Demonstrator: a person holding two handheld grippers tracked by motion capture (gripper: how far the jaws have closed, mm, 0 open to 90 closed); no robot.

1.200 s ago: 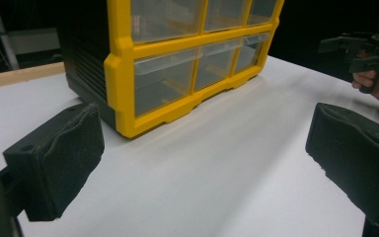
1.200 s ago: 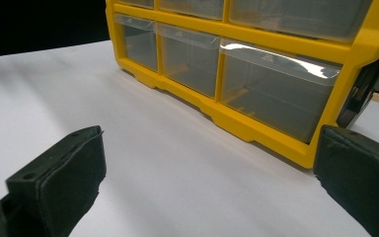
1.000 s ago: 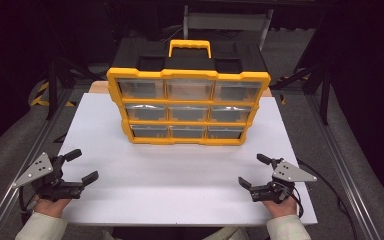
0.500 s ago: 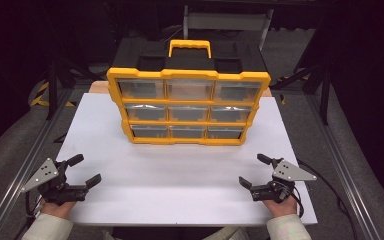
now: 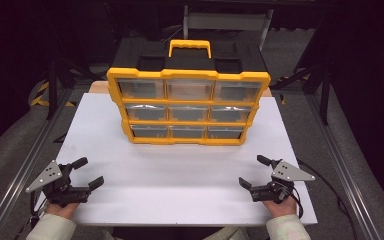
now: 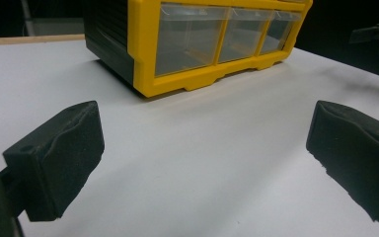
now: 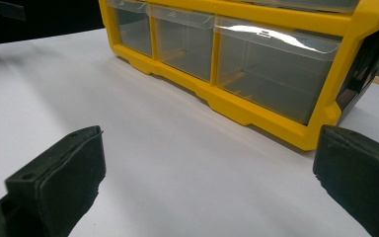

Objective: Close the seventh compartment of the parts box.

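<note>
A yellow drawer organizer (image 5: 187,107) stands at twelve o'clock on the white worktop (image 5: 180,170). The left gripper (image 5: 88,173) and right gripper (image 5: 253,172) wait near it, jaws wide. Best approach one drawer squarely.

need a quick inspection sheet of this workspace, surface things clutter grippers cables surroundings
surface: white tabletop, bare between the grippers and the organizer.
job's things: yellow drawer organizer stands upright at the far middle, nine clear drawers all shut, yellow handle on top.
clutter: nothing seen.
grippers: left gripper at the near left corner, jaws open, holding nothing; right gripper at the near right, jaws open, holding nothing. Both apart from the organizer.
cables: a black cable trails from the right gripper off the table's right edge.
surroundings: dark room, grey floor, metal rail along the left side.
</note>
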